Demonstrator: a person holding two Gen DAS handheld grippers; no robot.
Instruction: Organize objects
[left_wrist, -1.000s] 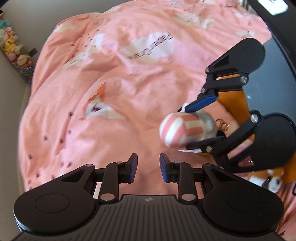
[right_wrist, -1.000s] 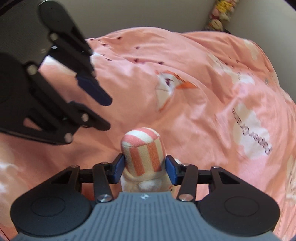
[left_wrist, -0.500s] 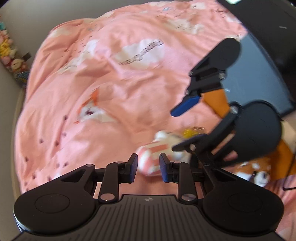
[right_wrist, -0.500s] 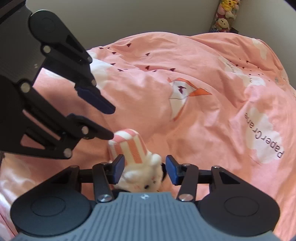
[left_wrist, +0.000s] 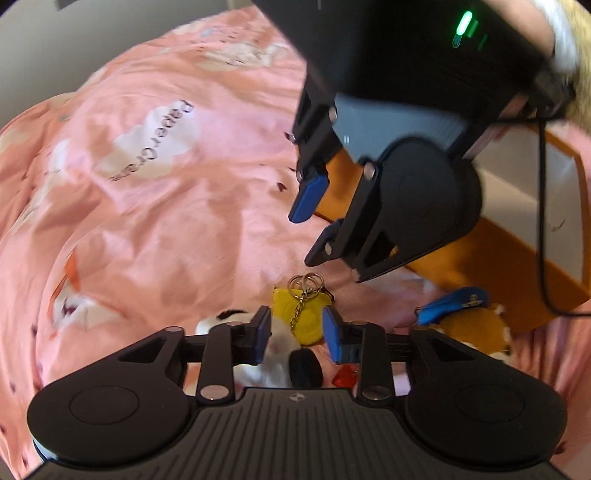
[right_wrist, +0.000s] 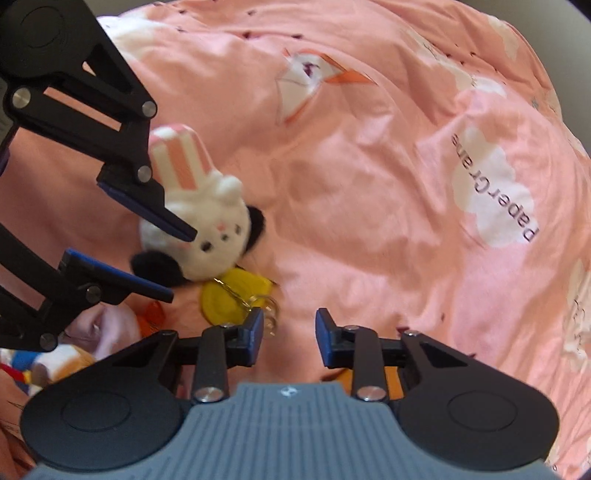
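A white plush with black ears and a pink-striped hat lies on the pink duvet. It rests against a yellow keychain toy with a metal ring. My left gripper is low over the plush's head. Its jaws are opening, with the plush and the yellow toy showing between them, and the pads are not pressing on either. My right gripper hangs over bare duvet beside the key ring. Its jaws are closing with nothing between them. In the left wrist view the right gripper hovers just beyond the key ring.
An orange box with a white inside stands to the right of the toys. A blue and orange plush and a small red piece lie near it. The rumpled duvet stretches away to the left.
The right gripper let go of the striped-hat plush, which now lies on the duvet. Both grippers dropped toward the toys, and the left jaws have parted.
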